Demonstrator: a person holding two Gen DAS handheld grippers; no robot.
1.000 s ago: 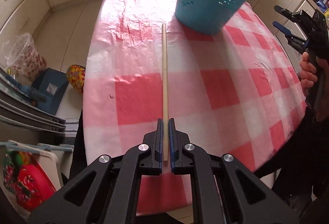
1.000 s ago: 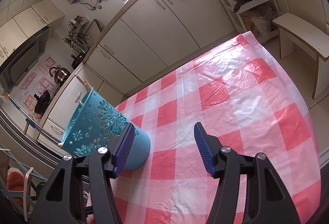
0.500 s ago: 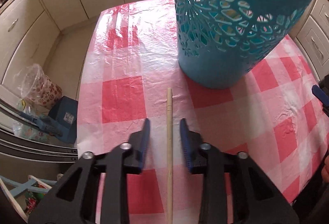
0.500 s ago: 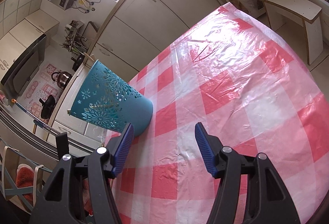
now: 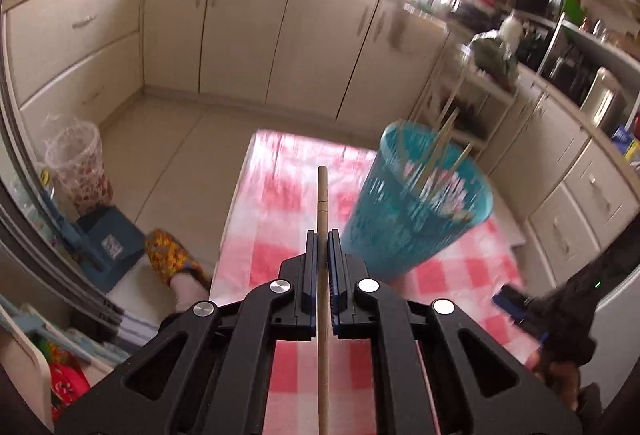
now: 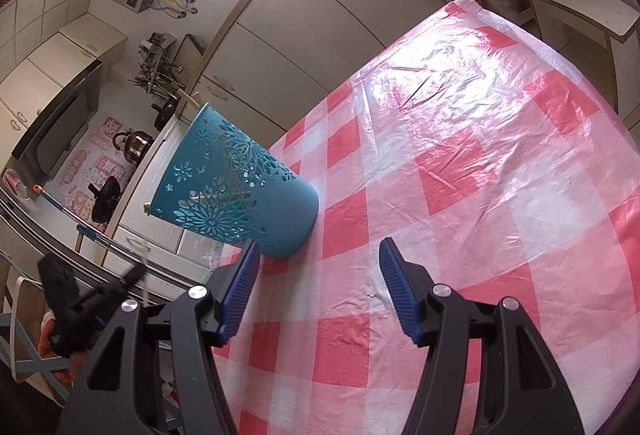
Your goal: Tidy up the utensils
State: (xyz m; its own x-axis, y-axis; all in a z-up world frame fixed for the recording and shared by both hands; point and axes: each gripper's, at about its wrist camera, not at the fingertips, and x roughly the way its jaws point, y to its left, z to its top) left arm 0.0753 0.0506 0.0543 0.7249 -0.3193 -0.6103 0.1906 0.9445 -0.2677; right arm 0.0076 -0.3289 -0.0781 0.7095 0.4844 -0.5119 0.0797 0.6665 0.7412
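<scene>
My left gripper (image 5: pixel 322 247) is shut on a wooden chopstick (image 5: pixel 322 195) and holds it lifted above the red-and-white checked table (image 5: pixel 280 203); the stick points forward past the fingers. A teal perforated utensil holder (image 5: pixel 416 207) stands to the right of the stick with several chopsticks (image 5: pixel 444 139) in it. In the right wrist view the holder (image 6: pixel 236 187) stands at the table's left edge. My right gripper (image 6: pixel 316 275) is open and empty, low over the table (image 6: pixel 460 163) beside the holder. The left gripper (image 6: pixel 92 299) shows blurred at lower left.
Kitchen cabinets (image 5: pixel 248 31) ring the table. On the floor at the left are a clear patterned bin (image 5: pixel 78 163), a blue box (image 5: pixel 110 247) and a slipper (image 5: pixel 172 259). The right gripper and hand (image 5: pixel 560 319) are at the table's right edge. A white bench (image 6: pixel 576 3) stands beyond the far corner.
My left gripper opened, slid forward along the chopstick, shut on it again and lifted it off the table. The right gripper barely moved.
</scene>
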